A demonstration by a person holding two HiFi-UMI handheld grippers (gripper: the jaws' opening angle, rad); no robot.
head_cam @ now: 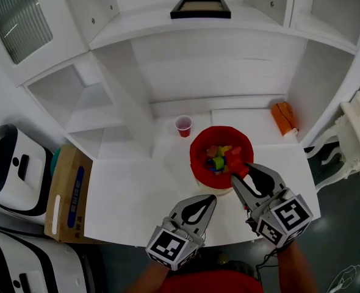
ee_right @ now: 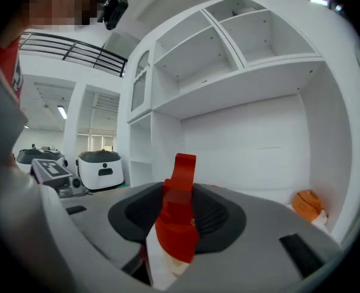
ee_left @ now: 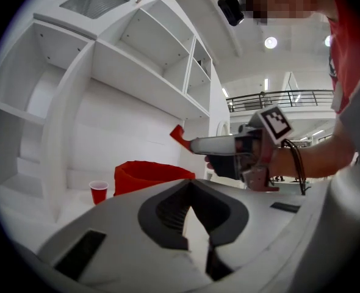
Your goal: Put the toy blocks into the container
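At far left, white machines point(head_cam: 15, 163) stand on the floor, with a cardboard box point(head_cam: 70, 194) against the edge of the white desk point(head_cam: 125, 194). Shelves rise behind the desk, and a dark frame point(head_cam: 200, 8) lies on the top one.

A red cup point(head_cam: 183, 126) stands upright near the back of the desk, just left of the container point(head_cam: 198, 145).

The left gripper point(head_cam: 210, 199) hangs over the desk's front part, near the container but apart from it. Its jaws are closed together with nothing between them, as its own view shows point(ee_left: 189, 185). That view also takes in the cup point(ee_left: 98, 192) and the container point(ee_left: 149, 173) beyond the tips.

The red container sits at the middle of the desk. Several blocks point(head_cam: 219, 159) of mixed colours lie inside it.

The right gripper point(head_cam: 240, 173) is over the container's near right rim, with its jaws clamped on a red block point(head_cam: 241, 170). In its own view the red block point(ee_right: 179, 218) stands between the jaws point(ee_right: 180, 191) and sticks out past the tips. The left gripper view shows this block point(ee_left: 177, 133) raised above the container's rim.

At far right, an orange thing point(head_cam: 284, 118) lies in the desk's back corner, well apart from the container.
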